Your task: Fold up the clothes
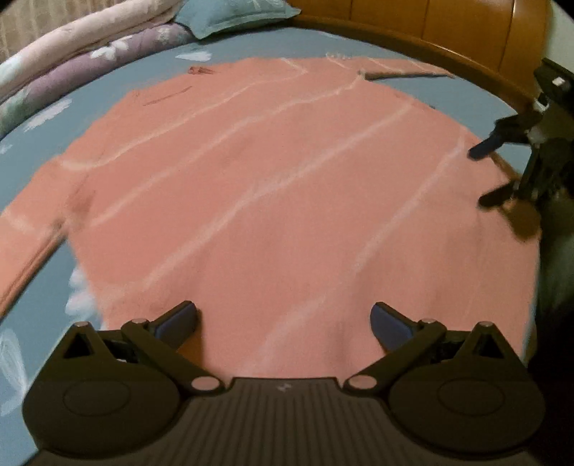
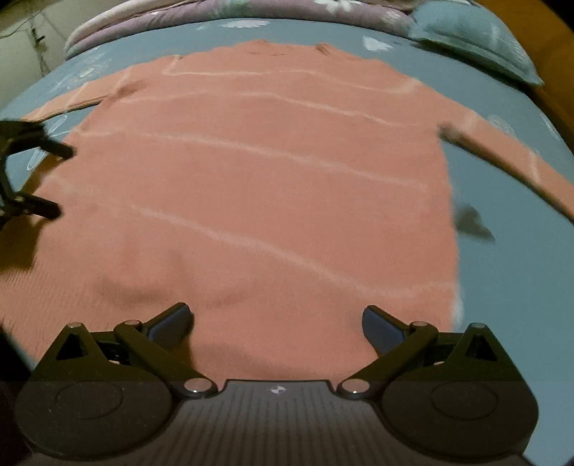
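Left gripper (image 1: 283, 322) hovers low over the hem end of a pink sweater (image 1: 272, 200), its jaws spread wide with nothing between them; the fingers (image 1: 179, 319) sit just above the fabric without pinching it. In the right wrist view this gripper shows at the left edge, open over the sweater's left side. The sweater lies flat on a bed (image 1: 32, 179) covered by a blue sheet with white flower prints, body spread out, neck at the far end. Its left sleeve (image 2: 71, 98) stretches out sideways across the sheet. Pale stripes run across the chest. A folded quilt (image 1: 71, 61) and a blue pillow (image 1: 229, 14) lie beyond the collar, beside a wooden headboard (image 1: 448, 32). Further right, the other sleeve (image 2: 509, 154) angles outward and down over the sheet, clear of the body. Right gripper (image 2: 278, 322) is likewise wide open and empty, poised above the hem near the sweater's right edge.

Judging by the layout, no fold has been made yet: the garment looks smoothed and ready, and the step in hand is the approach to a first grasp. The next move probably calls for each gripper to lower onto an edge, close on the cloth, not the sheet beneath, and bring a sleeve or side inward across the body. Motion blur softens the edges, so exact contact is hard to judge.
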Demonstrator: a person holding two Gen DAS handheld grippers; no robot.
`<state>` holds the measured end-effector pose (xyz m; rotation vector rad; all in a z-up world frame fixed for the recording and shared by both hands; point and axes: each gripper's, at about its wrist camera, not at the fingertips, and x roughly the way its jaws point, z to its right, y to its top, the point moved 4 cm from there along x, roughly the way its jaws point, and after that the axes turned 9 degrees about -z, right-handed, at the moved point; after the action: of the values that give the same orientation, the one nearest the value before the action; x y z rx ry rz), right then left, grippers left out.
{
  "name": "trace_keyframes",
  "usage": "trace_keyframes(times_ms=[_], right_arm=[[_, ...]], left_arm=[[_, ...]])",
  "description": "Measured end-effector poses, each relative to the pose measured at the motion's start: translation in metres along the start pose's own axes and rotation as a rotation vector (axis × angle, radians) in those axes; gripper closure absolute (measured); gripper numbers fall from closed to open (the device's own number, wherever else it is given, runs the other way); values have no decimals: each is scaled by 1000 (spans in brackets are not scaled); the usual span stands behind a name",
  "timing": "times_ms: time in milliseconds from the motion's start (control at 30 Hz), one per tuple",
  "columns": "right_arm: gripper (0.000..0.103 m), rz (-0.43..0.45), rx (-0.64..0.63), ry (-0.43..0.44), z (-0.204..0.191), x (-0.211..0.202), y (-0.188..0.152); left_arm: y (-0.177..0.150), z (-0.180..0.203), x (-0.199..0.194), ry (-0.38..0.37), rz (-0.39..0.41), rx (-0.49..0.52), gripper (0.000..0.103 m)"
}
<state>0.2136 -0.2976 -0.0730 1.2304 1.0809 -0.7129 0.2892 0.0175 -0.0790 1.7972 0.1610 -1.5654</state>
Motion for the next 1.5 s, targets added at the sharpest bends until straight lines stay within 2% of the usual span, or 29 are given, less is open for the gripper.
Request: trace_keyframes(times_ms=[100, 167, 200, 267, 300, 367, 433, 500, 600, 700, 733, 833, 933, 1100, 1300, 1367, 1500], right_arm=[[0, -77, -27, -29, 4, -13, -15], [0, -81, -22, -35, 0, -17, -10], [0, -79, -19, -37, -2, -19, -6], [0, 10, -15, -11, -13, -24, 12], [0, 44, -7, 13, -18, -24, 22], [0, 57, -6, 18, -28, -14, 36], [0, 43, -11, 26, -36, -1, 43], [0, -8, -9, 44, -38, 12, 41], [0, 12, 1, 37, -34, 8, 29], [0, -33, 0, 16, -30, 1, 26], [0, -38, 7, 12, -29, 1, 23], [0, -42, 38, 3, -31, 8, 29], [0, -40, 57, -14, -36, 13, 34], [0, -18, 83, -14, -34, 11, 23], [0, -33, 134, -42, -23, -6, -3], [0, -7, 172, -53, -19, -14, -2], [0, 70, 217, -80, -7, -13, 23]], left_arm=[[-9, -4, -12, -13, -29, 23, 1], [2, -2, -15, -13, -30, 45, 1], [8, -1, -17, -13, -31, 55, 1], [19, 5, -19, -44, 3, 59, 1], [24, 8, -19, -83, 18, 50, 1], [28, 16, -17, -164, 31, 24, 1], [22, 23, -12, -227, 7, -17, 1], [3, 26, -11, -260, -37, -64, 1], [-18, 27, -21, -281, -63, -114, 1], [-14, 16, -29, -326, -73, -178, 1], [-7, 9, -30, -322, -56, -196, 1], [26, -9, -27, -231, 48, -202, 1], [58, -19, -12, -254, 105, -226, 1], [69, -33, 16, -297, 86, -266, 1], [67, -32, 9, -234, 64, -241, 1], [70, -31, 4, -209, 58, -225, 1], [92, -23, 11, -142, 56, -180, 1]])
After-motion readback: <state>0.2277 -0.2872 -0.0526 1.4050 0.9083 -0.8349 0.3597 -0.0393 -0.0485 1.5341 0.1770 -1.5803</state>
